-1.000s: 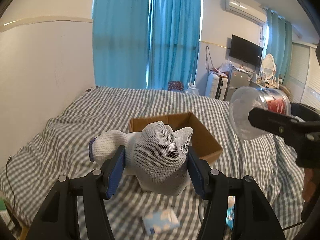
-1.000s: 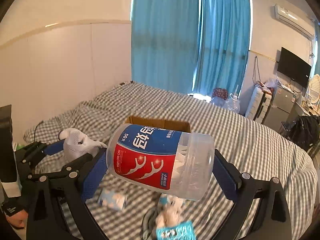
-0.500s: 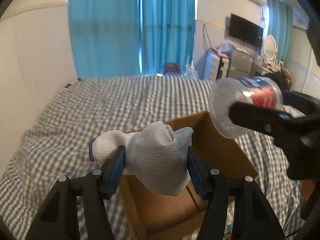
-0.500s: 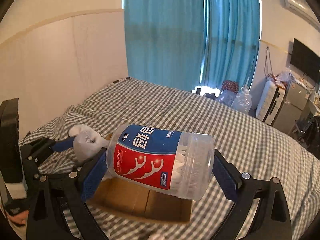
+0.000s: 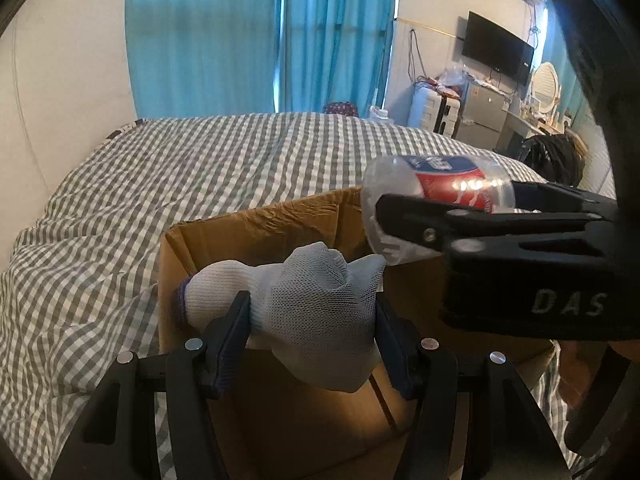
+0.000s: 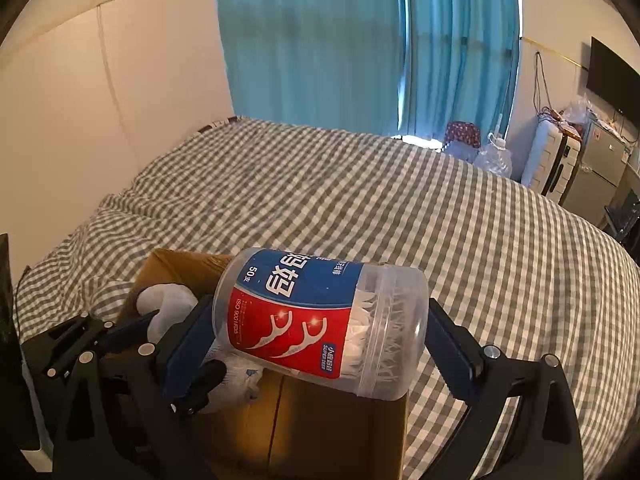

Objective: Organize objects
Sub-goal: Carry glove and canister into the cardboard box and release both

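Holding two items above the open cardboard box (image 5: 256, 232), neither yet released.

Low in the left wrist frame, the left hand-held gripper (image 5: 312, 332) is clamped on a bunched white knit glove (image 5: 316, 312) hanging over the box's brown floor; centre-low in the right wrist frame, the right hand-held gripper (image 6: 316, 340) is clamped end to end on a clear floss-pick jar (image 6: 320, 316), red and blue label, lying tilted over the box's right part. Judging by this, both drops remain; whether the box already holds anything is unclear. Beyond lies the checked bed (image 6: 400, 200), then blue curtains (image 6: 360, 40).
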`<state>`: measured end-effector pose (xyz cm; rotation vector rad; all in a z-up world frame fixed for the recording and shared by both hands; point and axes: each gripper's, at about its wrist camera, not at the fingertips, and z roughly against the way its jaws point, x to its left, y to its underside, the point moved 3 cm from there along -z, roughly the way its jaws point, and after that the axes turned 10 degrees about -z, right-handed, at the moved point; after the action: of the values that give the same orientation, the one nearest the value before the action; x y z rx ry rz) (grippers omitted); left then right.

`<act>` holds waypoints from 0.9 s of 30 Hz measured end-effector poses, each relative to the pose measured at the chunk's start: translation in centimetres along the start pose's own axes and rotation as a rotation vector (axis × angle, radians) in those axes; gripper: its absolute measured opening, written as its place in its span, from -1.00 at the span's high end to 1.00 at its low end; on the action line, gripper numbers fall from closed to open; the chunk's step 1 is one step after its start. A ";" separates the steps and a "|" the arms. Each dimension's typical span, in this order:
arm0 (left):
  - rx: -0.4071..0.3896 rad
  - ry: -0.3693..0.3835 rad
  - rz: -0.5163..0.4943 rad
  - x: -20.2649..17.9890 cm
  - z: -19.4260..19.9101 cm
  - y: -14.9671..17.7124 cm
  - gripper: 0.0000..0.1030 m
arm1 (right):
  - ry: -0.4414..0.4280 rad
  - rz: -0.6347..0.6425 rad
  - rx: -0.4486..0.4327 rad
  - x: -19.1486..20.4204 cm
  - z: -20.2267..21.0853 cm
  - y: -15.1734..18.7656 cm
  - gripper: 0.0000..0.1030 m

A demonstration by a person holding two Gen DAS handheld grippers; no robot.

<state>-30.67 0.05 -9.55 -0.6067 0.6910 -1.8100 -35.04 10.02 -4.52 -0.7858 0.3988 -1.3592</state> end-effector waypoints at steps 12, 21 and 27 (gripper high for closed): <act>-0.039 -0.018 0.041 0.3 3.4 -0.3 -0.83 | -0.057 -0.109 0.048 -1.8 0.3 0.2 -0.92; -0.134 -0.062 0.074 -0.2 12.5 -2.1 -0.93 | -0.022 -0.086 -0.091 -2.1 10.8 -1.6 -1.00; -0.216 -0.105 0.067 -1.3 19.5 -2.8 -1.00 | 0.011 -0.051 -0.172 -1.9 19.5 -1.4 -1.00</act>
<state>-18.65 -1.26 6.03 -0.8061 0.8321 -1.6410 -23.35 17.01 9.56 -0.9360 0.5124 -1.3897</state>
